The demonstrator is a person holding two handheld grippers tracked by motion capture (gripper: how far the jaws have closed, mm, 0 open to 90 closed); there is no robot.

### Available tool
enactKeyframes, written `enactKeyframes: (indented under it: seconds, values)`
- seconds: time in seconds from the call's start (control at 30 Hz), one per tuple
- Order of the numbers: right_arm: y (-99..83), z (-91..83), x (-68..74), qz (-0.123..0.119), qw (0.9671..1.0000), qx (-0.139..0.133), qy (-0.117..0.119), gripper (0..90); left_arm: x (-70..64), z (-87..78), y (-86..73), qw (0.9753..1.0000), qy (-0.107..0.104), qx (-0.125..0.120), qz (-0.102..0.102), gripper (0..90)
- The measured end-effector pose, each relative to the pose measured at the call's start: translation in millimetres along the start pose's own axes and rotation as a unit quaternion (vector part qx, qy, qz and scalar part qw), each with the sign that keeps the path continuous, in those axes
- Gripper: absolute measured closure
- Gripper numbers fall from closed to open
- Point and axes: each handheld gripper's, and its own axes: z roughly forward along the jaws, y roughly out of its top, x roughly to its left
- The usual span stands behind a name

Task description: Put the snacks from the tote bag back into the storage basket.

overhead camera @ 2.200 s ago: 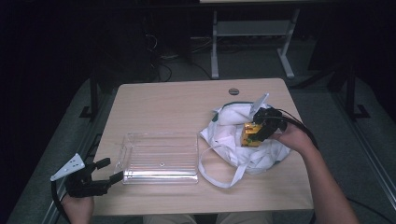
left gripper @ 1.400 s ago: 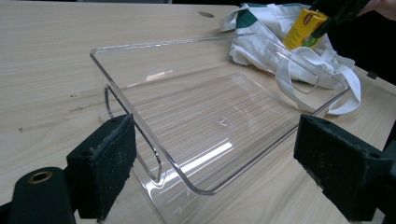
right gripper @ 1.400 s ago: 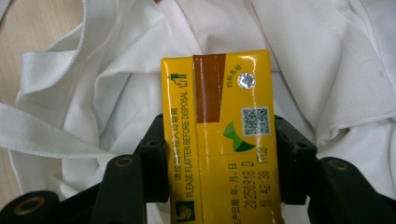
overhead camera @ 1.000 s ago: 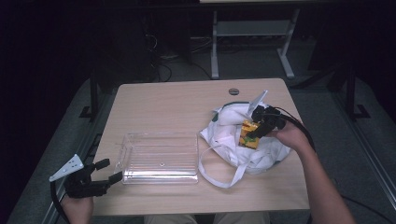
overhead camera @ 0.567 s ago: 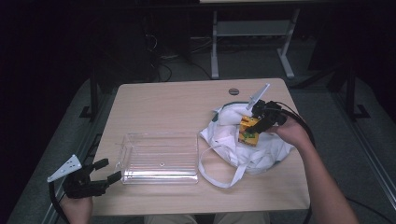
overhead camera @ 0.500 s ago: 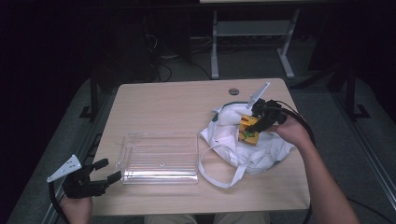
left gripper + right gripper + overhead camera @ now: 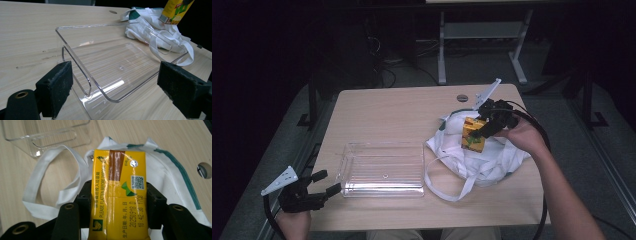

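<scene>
dark room all round, light wooden table (image 7: 397, 115) lit in the middle, and the action is on its right side. the right gripper (image 7: 484, 131) has its jaws clamped on the sides of a yellow rectangular drink carton (image 7: 474, 134), and compared with a couple of seconds back the carton now sits a touch higher and further from the person, lifted out of the crumpled white cloth bag with green trim (image 7: 477, 157) rather than nestled in its folds. in the right gripper view the carton (image 7: 119, 195) shows its printed base and brown seam squarely between the pads, bag (image 7: 172, 177) spread beneath it, so the grip looks firm. that reads as the pick being done and the carry about to start, most likely toward the clear rectangular plastic tray (image 7: 382, 169) lying to the left of the bag, with nothing in it. the left gripper (image 7: 323, 184) has hardly budged; it waits at the table's near left corner, jaws spread wide and holding nothing, the tray's near rim (image 7: 82, 72) between them but untouched, perhaps ready to steady it.
</scene>
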Motion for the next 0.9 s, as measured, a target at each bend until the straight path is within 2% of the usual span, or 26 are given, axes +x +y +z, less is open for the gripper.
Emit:
enactKeyframes:
  seconds: [0.47,0.7,0.9]
  values:
    - [33.8,-13.0,28.3,-0.023,0.9996,-0.005,0.014,51.1,0.6,-1.2,-0.2,1.0,0.002,0.001,-0.002,12.8]
    - [52.4,-16.3,45.2,-0.058,0.9981,-0.011,0.017,51.1,1.7,-1.8,-0.4,1.0,0.003,0.0,-0.001,12.7]
    - [68.0,-16.0,61.9,-0.074,0.9968,-0.014,0.028,51.0,2.2,-1.8,-0.7,1.0,0.003,-0.001,-0.002,12.8]
